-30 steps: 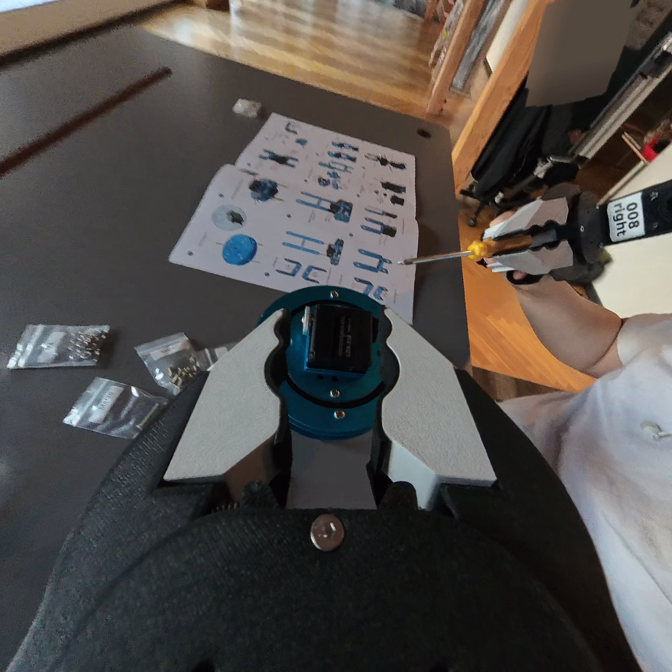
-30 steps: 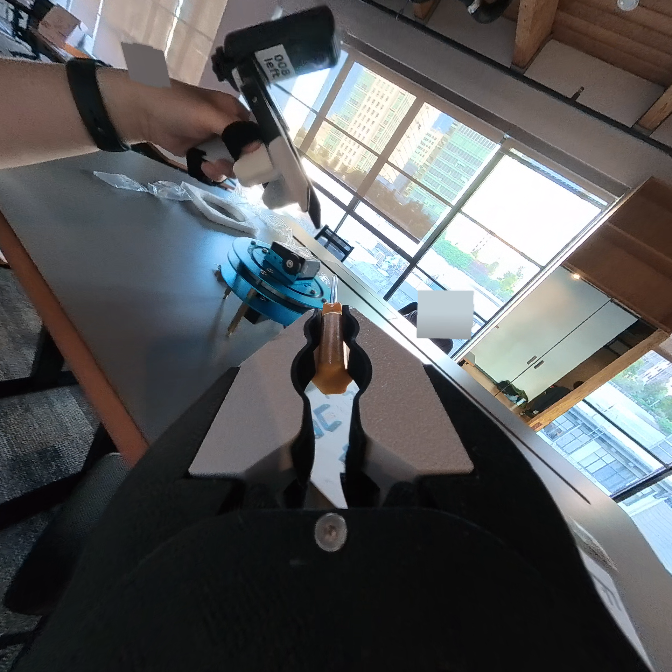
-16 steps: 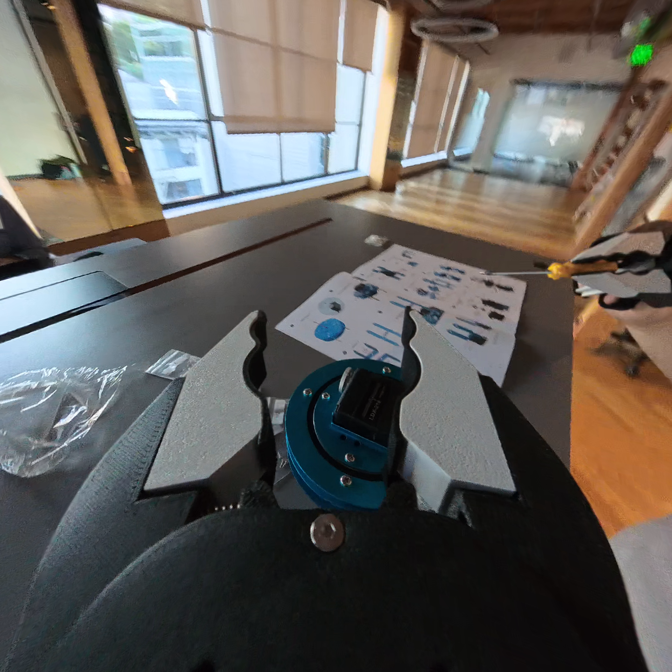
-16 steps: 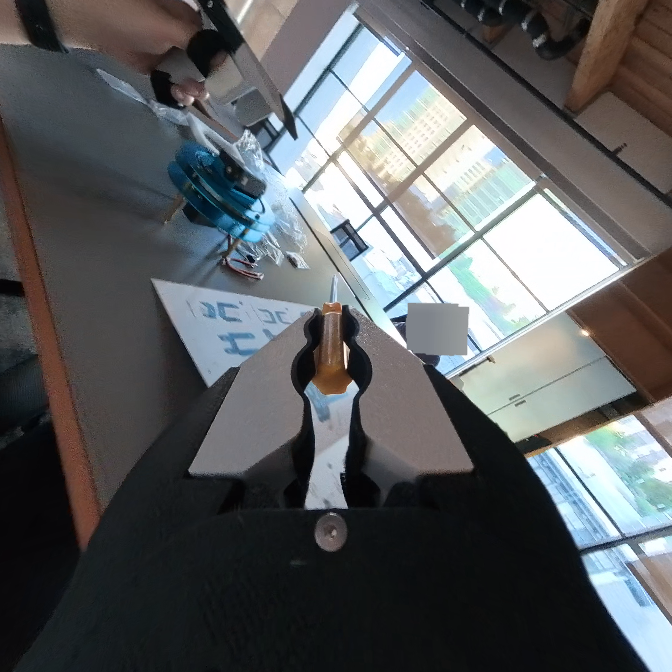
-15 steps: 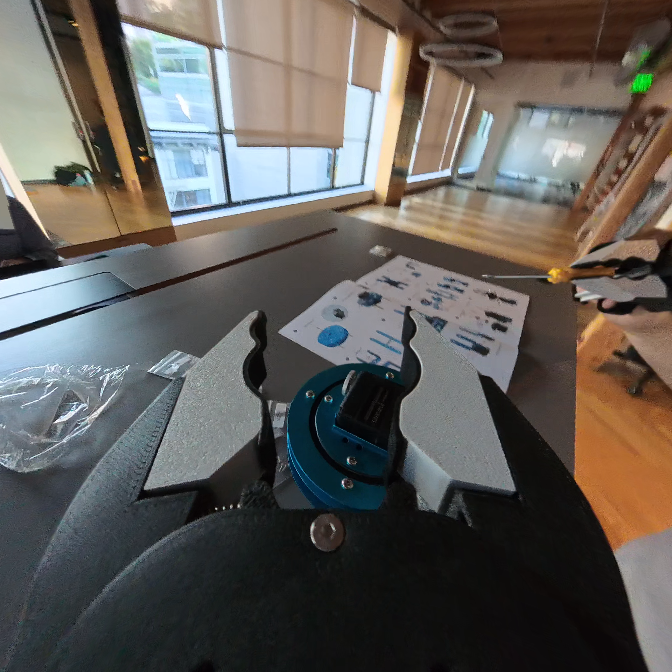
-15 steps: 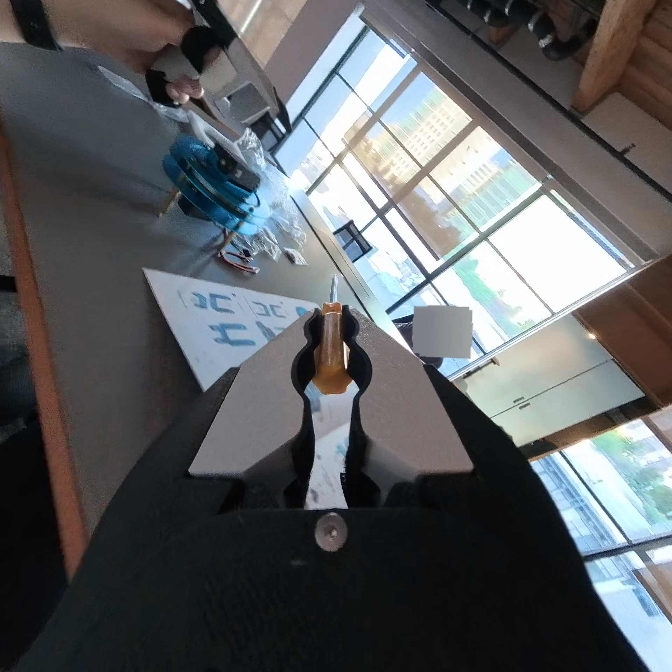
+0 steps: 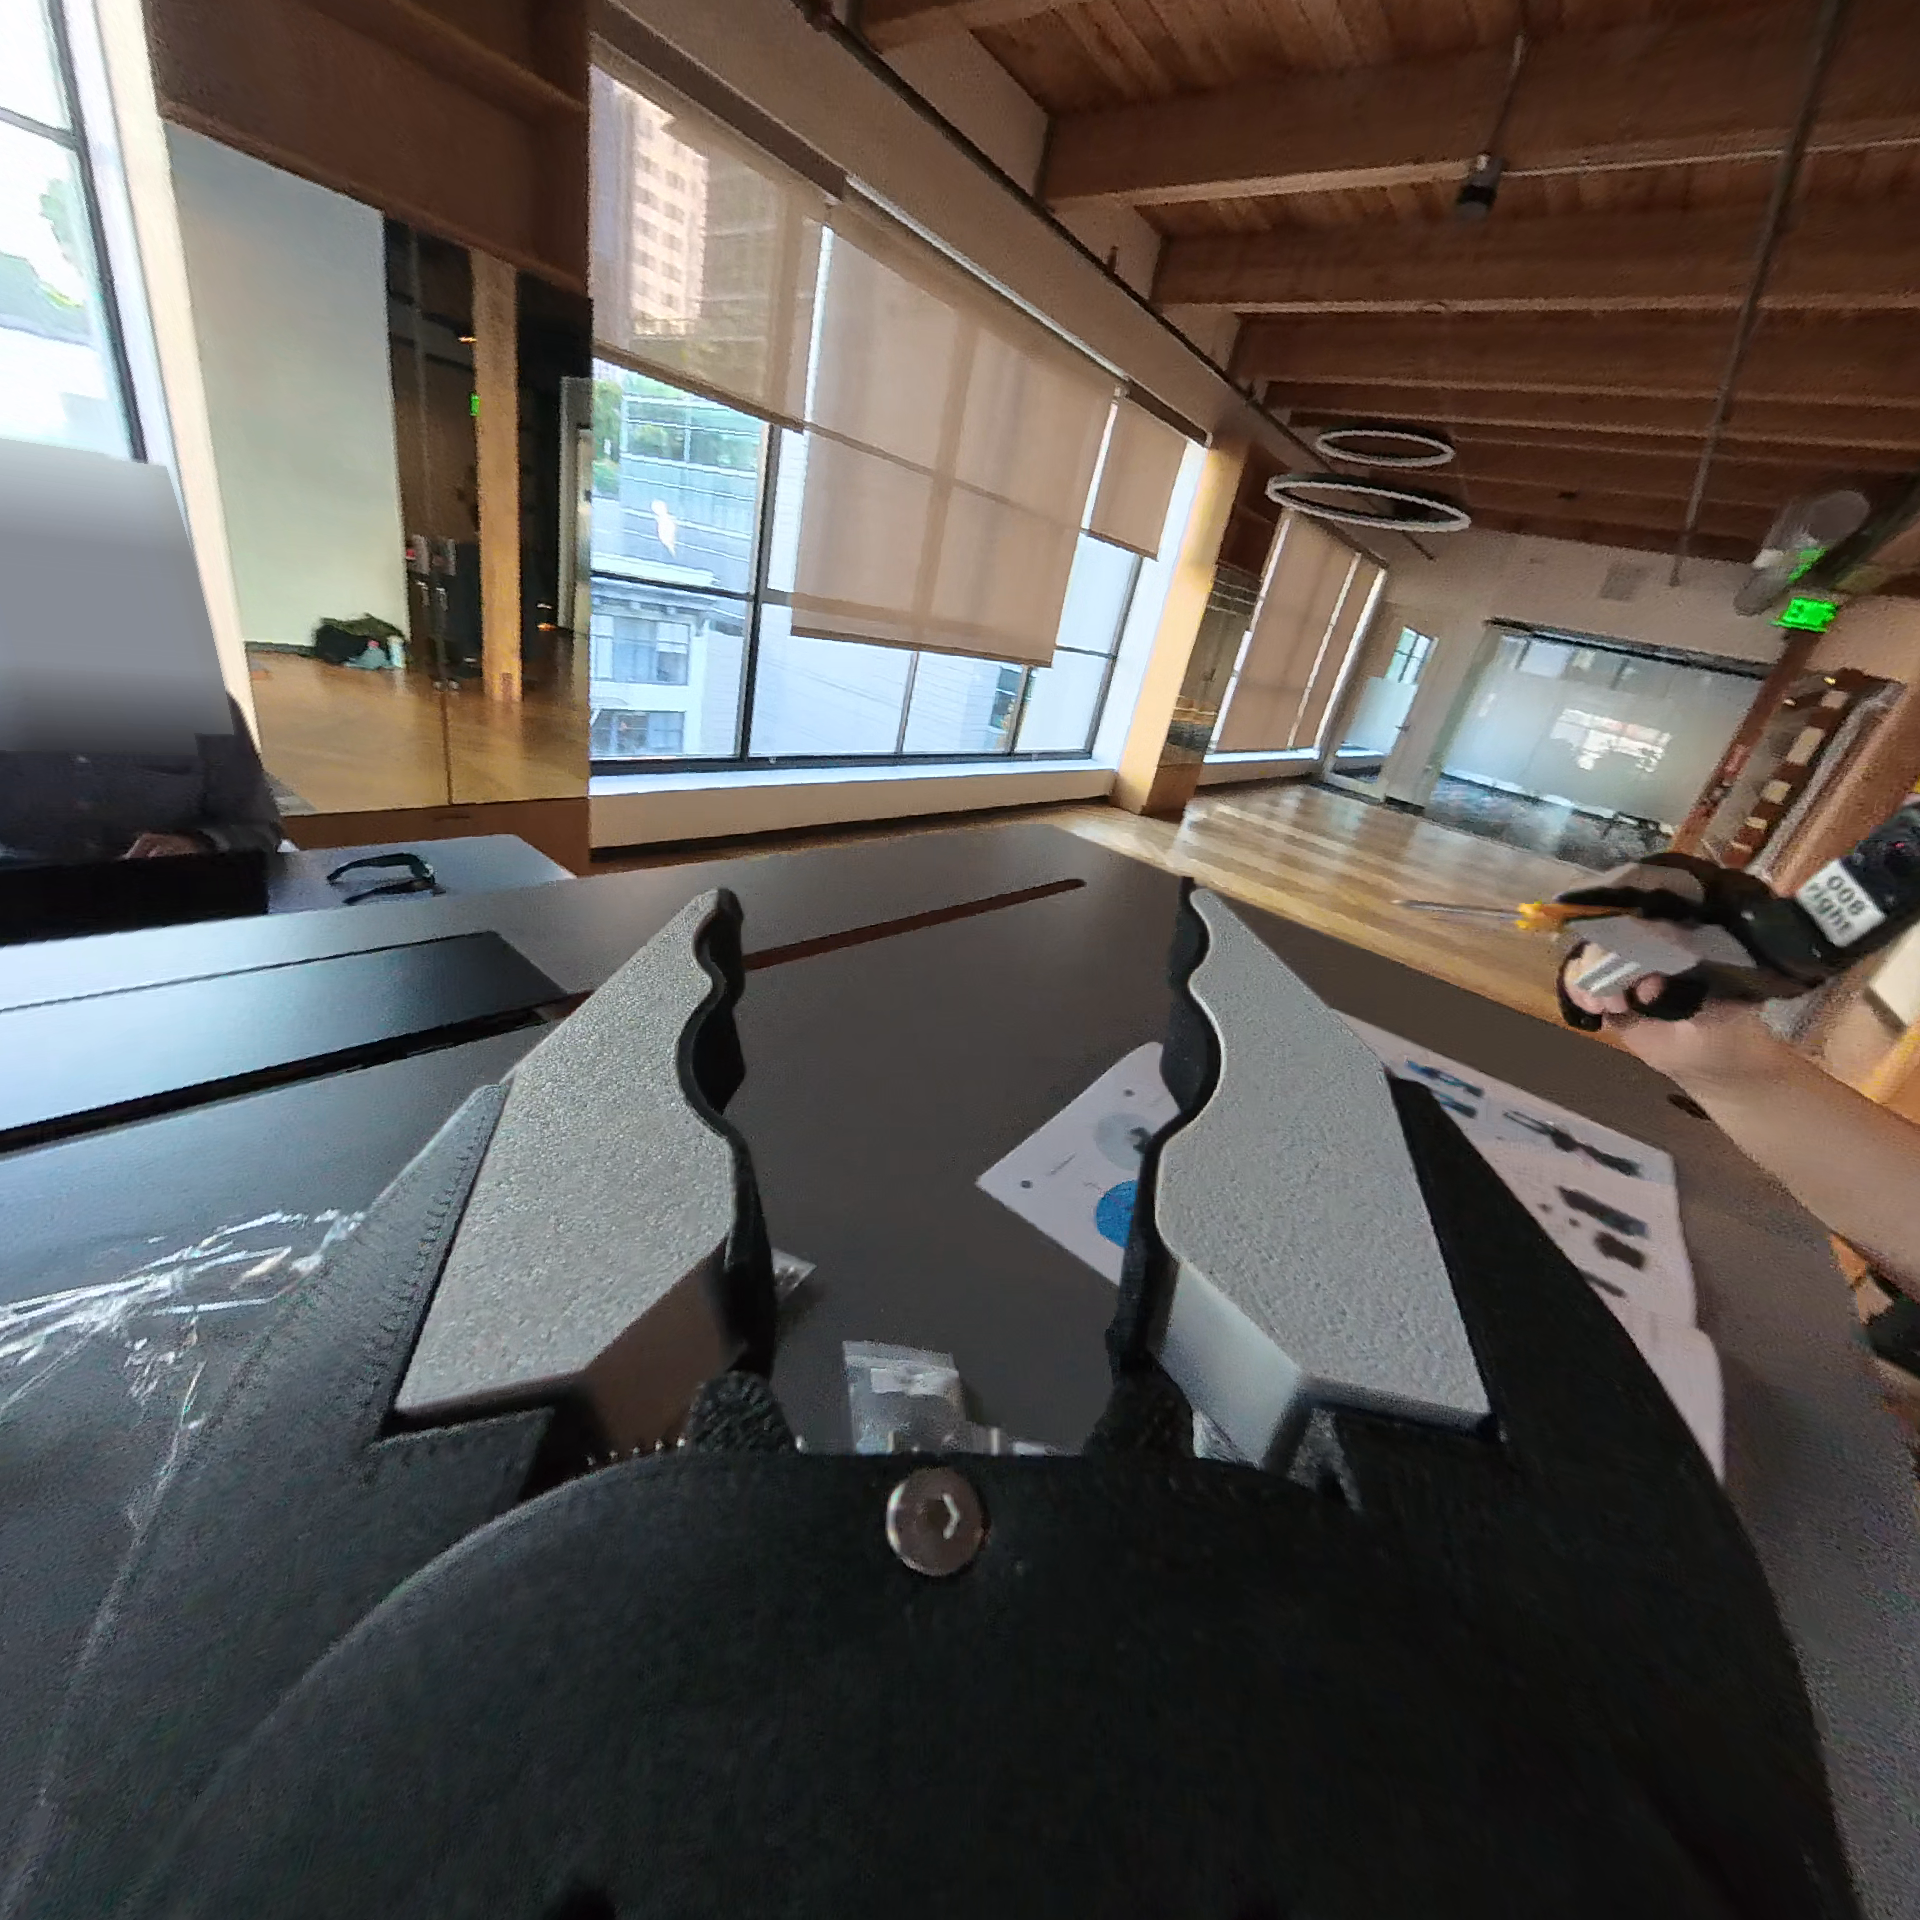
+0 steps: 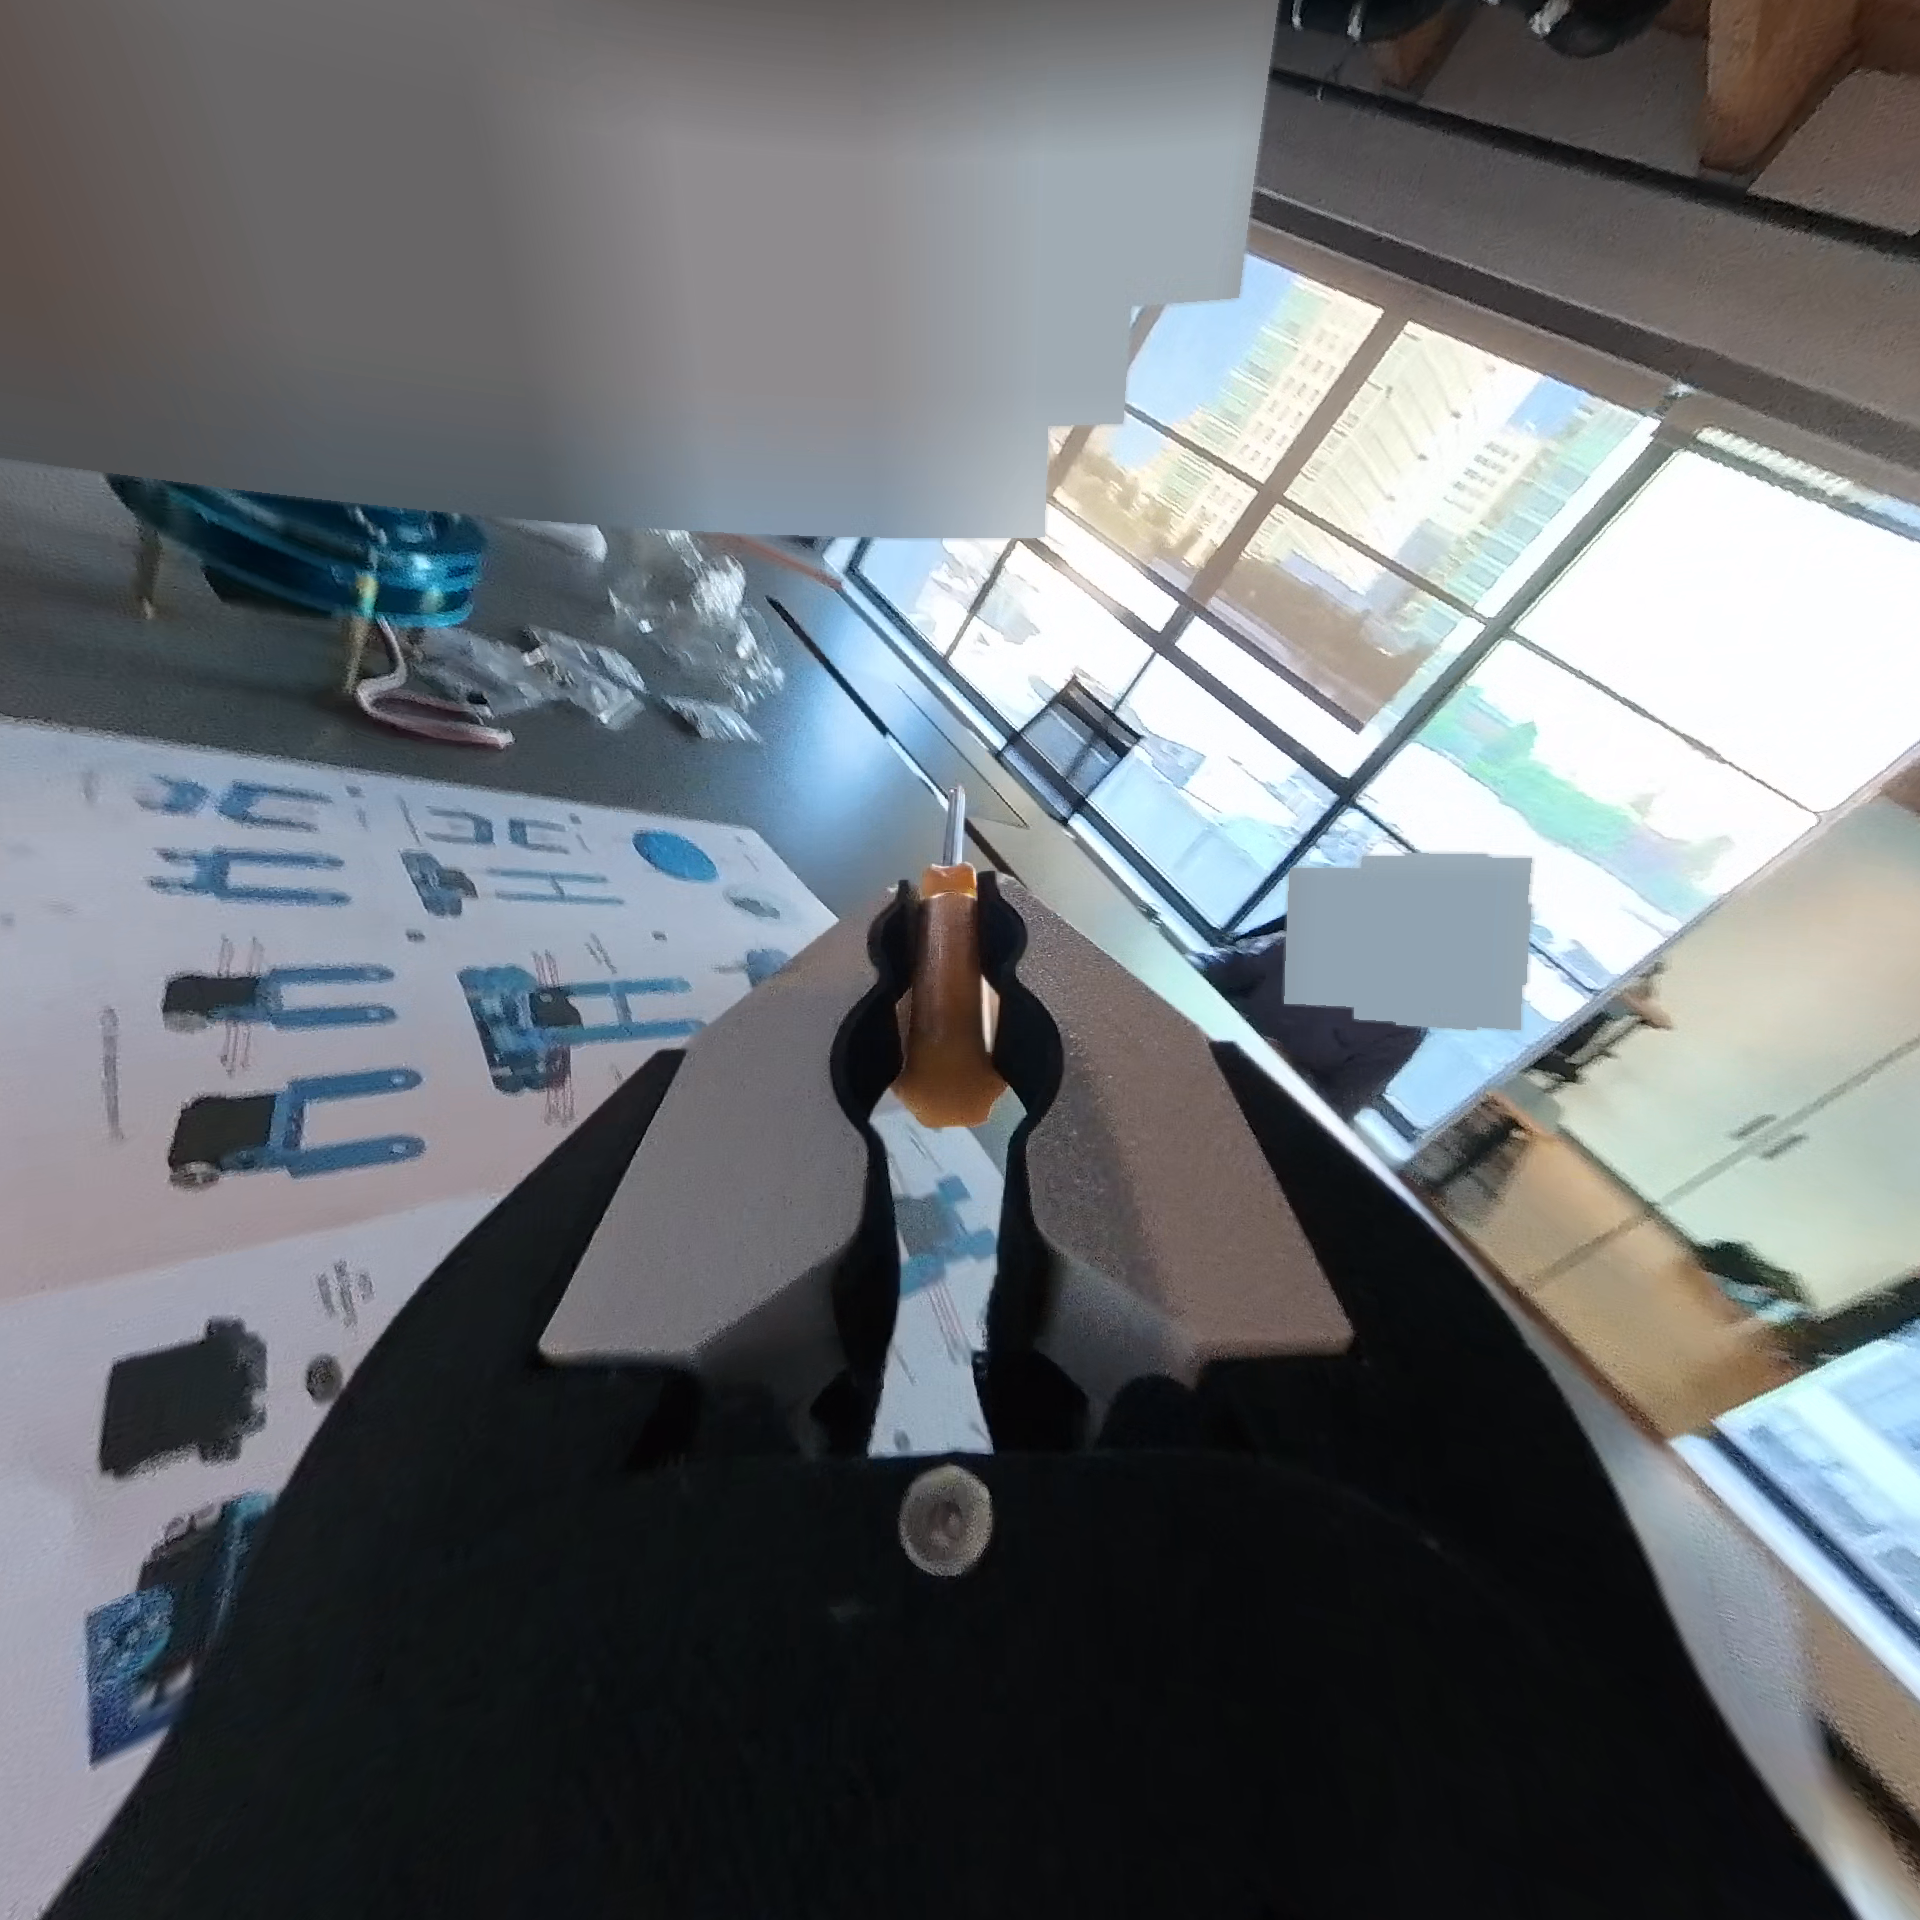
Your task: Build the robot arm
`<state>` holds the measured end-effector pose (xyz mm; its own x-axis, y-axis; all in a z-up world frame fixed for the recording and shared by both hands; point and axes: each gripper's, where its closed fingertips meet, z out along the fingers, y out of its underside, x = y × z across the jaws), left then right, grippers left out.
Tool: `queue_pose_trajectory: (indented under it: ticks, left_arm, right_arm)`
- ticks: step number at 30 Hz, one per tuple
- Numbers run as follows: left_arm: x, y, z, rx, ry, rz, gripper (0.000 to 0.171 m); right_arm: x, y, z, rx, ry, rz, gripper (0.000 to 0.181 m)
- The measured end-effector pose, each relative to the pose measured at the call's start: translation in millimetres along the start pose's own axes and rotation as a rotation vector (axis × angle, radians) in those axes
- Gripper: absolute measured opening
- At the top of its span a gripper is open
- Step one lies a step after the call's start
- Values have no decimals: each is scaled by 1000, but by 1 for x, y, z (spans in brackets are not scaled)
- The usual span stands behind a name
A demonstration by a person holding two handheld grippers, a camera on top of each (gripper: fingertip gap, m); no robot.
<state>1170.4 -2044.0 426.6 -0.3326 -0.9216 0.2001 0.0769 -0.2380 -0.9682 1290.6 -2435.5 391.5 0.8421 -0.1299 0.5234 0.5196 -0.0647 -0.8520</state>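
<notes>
The left gripper point(image 7: 956, 1049) hangs spread wide and empty above the dark grey table point(image 7: 914, 1039). The right gripper point(image 8: 948, 935) clenches an orange-handled screwdriver point(image 8: 940, 1029), above white printed instruction sheets point(image 8: 312, 935); beyond them stands a blue round metal base point(image 8: 312, 551).

Bright daylight from large windows point(image 7: 852, 582), blown-out glare in right wrist view, wide-angle edge bending, slight motion blur

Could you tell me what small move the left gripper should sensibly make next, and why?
Probably lower the left gripper back toward the round blue metal base and close on it. Its jaws stand wide apart with nothing between them, while the right gripper is shut on the orange-handled screwdriver, raised over the white printed instruction sheet. The base stands unheld on the dark table.
</notes>
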Motion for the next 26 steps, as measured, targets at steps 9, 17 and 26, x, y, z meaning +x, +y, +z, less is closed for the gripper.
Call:
queue_pose_trajectory:
  ticks: [9, 17, 26]
  left_arm:
    - [-11, 41, -5, -84, -47, -14, 82]
    - [-12, 41, -8, -53, -64, 17, 80]
    - [8, 12, -15, 47, -73, 99, 79]
  right_arm:
    - [7, 25, 7, 19, -19, 161, 10]
    - [7, 43, 8, -52, 1, 138, 10]
    - [15, 51, 7, -93, 37, 150, 10]
